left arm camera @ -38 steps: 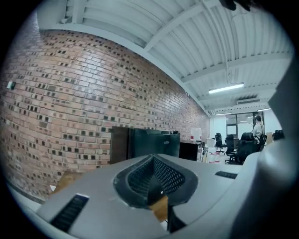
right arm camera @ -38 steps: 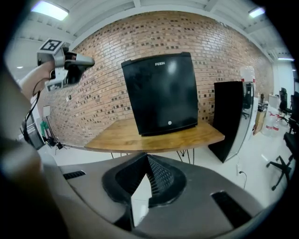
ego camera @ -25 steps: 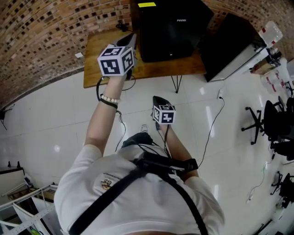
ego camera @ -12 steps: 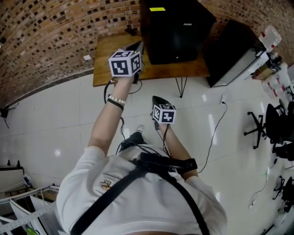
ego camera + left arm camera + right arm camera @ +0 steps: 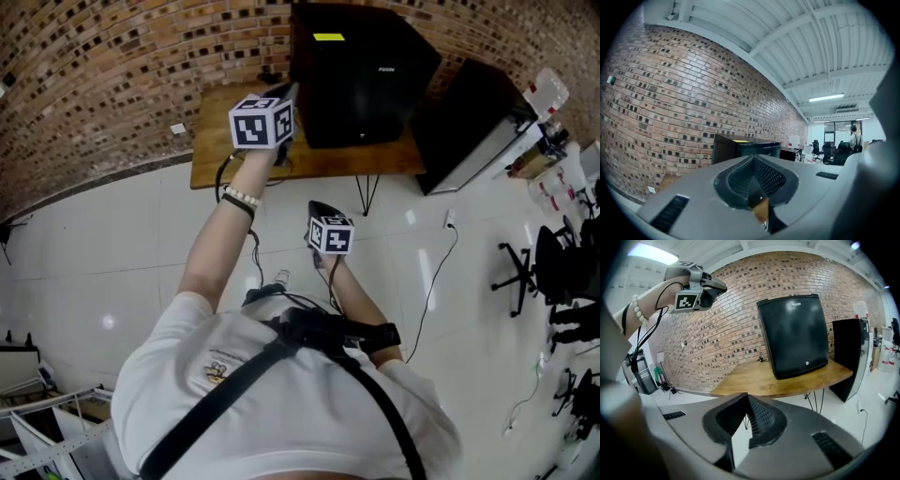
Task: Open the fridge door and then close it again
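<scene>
Head view
- Black box-shaped mini fridge (image 5: 361,75): stands on the brown wooden bench with thin metal legs (image 5: 211,141), against the brick wall (image 5: 94,84)
- My left tongs (image 5: 287,92): held high near the fridge's left side; I cannot tell any contact
- My right tongs (image 5: 319,208): lower, over the white tiled floor (image 5: 112,253), well apart from the bench

Left gripper view
- Left tongs: pads pressed together, nothing held
- Fridge: ahead beyond the tips, apart from them

Right gripper view
- Right tongs: all but closed, a thin slit between the pads, empty
- Fridge: door faces me, flat and closed, no gap at its edge

Progress
- Door shut, neither tongs on it; by my reckoning I am on the approach, with both opening and closing yet to do
</scene>
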